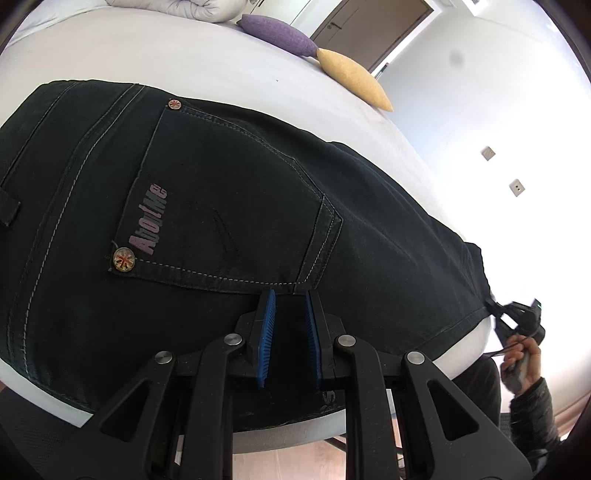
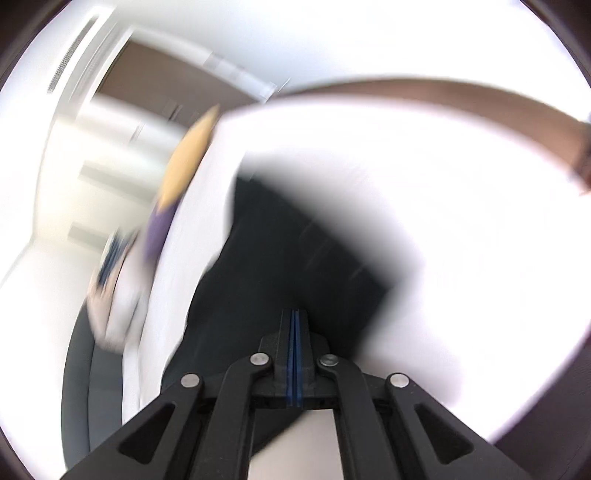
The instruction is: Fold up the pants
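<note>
I have the black pants (image 1: 229,206) spread flat on the white bed (image 1: 177,62), back side up, with a rear pocket and its printed lettering facing my left camera. Their long axis runs across that view, waistband end at the left, the narrower end tapering away to the right edge of the bed.

My left hand-held gripper (image 1: 290,295) sits over the seat of the pants just below the pocket seam. Its 2 blue pads stand a little apart with dark cloth showing between them; I cannot tell whether they pinch a fold or merely rest on the fabric.

My right hand-held gripper (image 2: 295,314) has its pads pressed together, no gap between them. The right view is badly blurred, so I cannot tell whether any cloth is caught. In the left view the right hand-held gripper shows at the far right end of the pants, touching or just beside their edge, with my hand (image 1: 524,362) behind it.

So each hand works 1 end of the garment: the left is nearer the waist, the right nearer the leg end. I judge the coming fold turns on bringing 1 end along that long axis toward the other.

A purple cushion (image 1: 277,35) and a yellow cushion (image 1: 354,79) lie well apart from the pants.
</note>
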Demonstrator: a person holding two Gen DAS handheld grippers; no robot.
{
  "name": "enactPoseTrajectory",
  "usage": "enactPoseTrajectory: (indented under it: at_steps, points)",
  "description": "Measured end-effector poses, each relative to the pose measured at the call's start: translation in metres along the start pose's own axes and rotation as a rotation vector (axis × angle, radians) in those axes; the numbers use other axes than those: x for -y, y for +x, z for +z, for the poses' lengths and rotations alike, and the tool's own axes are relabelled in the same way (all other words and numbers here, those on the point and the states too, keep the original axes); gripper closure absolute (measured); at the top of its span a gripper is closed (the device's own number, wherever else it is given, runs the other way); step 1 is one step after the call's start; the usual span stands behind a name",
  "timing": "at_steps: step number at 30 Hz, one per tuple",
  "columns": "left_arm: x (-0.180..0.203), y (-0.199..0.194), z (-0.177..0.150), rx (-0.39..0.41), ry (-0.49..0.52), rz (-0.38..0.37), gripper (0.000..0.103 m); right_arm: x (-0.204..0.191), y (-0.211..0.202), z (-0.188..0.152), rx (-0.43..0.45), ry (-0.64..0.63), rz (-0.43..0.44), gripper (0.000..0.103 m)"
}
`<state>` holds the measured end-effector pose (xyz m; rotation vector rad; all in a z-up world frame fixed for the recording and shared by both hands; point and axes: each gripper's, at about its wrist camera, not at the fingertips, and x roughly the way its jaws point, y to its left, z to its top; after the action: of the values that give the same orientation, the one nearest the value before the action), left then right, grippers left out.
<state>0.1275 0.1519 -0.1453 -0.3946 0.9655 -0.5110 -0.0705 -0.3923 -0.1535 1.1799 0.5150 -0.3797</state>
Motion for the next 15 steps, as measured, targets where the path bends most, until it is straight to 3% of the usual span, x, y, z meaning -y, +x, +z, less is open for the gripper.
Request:
enactPoseTrajectory:
  at_steps: [1, 2, 3, 5, 7, 10, 15]
  points:
    - [0.0, 0.0, -0.001, 0.004, 0.003, 0.003, 0.087, 0.002, -0.013, 0.003, 0.024, 0.006, 0.001, 0.09]
    - [-0.002, 0.001, -0.002, 0.006, 0.005, 0.005, 0.087, 0.002, -0.025, 0.004, 0.053, 0.005, 0.002, 0.059]
    - [-0.001, 0.002, -0.002, 0.008, 0.005, 0.008, 0.087, 0.003, -0.036, 0.003, 0.089, 0.012, 0.007, 0.035]
    - [-0.003, 0.002, -0.005, 0.011, 0.0, 0.01, 0.087, 0.003, -0.044, 0.003, 0.122, 0.023, 0.035, 0.032]
    - [-0.004, 0.002, -0.005, 0.014, -0.003, 0.01, 0.087, 0.008, -0.037, 0.013, 0.091, 0.035, 0.039, 0.032]
    - [-0.005, 0.0, -0.01, 0.013, -0.009, 0.004, 0.087, 0.018, -0.011, 0.012, 0.011, 0.109, 0.071, 0.04]
    - [0.001, 0.005, -0.013, 0.013, -0.013, 0.001, 0.087, 0.022, -0.002, 0.036, 0.022, 0.182, 0.113, 0.047]
